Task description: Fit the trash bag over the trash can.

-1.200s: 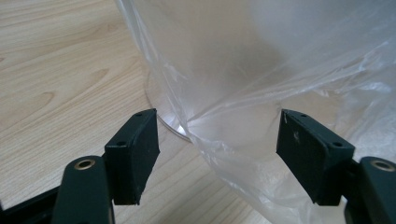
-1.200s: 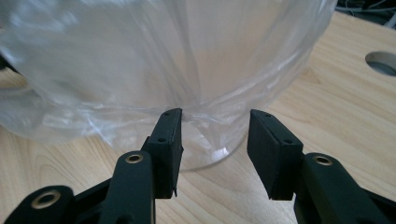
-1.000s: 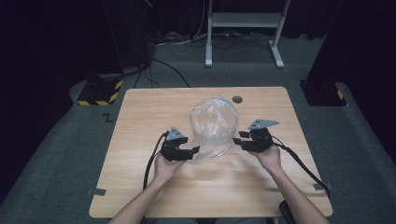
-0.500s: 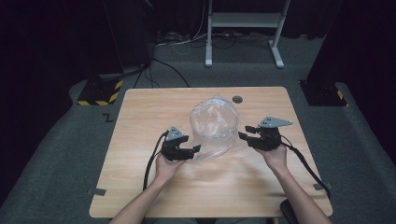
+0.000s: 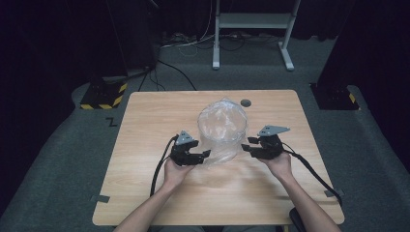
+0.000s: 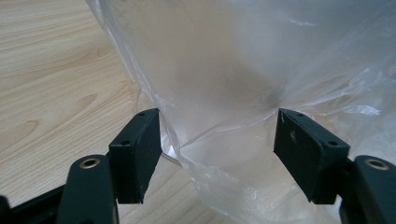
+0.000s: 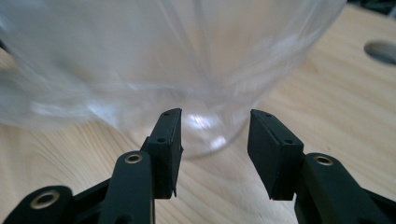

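A clear plastic bag stands puffed up and rounded on the middle of the wooden table. My left gripper sits at the bag's lower left. In the left gripper view it is open wide, with a crease of the bag's film between the jaws. My right gripper is at the bag's right side. In the right gripper view it is open, its jaws just short of the bag's rounded clear wall, with bare wood between them.
A small dark round hole is set in the table behind the bag, also seen as the hole at the right. A metal stand, floor cables and a yellow-black striped block lie beyond the table.
My right gripper drew away to the right of the bag, then came back close to its side. The left gripper and the bag have stayed put.
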Demonstrator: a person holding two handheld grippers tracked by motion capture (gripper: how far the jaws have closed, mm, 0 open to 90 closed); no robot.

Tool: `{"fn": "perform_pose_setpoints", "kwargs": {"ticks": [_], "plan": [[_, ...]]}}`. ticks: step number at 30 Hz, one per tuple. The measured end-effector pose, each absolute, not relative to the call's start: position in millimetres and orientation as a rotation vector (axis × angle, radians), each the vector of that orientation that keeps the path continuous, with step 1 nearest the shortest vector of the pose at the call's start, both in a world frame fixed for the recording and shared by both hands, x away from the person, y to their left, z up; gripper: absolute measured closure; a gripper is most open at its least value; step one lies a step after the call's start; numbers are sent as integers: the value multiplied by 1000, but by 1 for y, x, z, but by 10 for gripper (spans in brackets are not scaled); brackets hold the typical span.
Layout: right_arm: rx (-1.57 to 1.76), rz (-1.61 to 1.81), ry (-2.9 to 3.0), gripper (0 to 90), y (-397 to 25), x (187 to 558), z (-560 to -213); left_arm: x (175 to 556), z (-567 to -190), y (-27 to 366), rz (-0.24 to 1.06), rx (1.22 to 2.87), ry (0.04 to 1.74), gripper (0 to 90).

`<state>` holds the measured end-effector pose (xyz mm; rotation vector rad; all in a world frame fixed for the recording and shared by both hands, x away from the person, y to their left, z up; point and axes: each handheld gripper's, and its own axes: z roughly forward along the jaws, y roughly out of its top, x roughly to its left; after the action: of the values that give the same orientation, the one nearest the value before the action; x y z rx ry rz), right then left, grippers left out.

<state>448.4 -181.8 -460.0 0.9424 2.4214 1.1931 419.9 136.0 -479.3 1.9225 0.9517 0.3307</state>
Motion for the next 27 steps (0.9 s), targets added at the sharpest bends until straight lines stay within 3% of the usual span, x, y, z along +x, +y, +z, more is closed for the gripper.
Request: {"fn": "perform_pose_setpoints", "kwargs": {"ticks": [20,27], "plan": [[1026,1333,2254,593,-212,449,-424,416,-461,150,379,1827,953,410],[1077,1266,2269,588,-217,450,-430,417,-462,146,385,1836,949,419]]}}
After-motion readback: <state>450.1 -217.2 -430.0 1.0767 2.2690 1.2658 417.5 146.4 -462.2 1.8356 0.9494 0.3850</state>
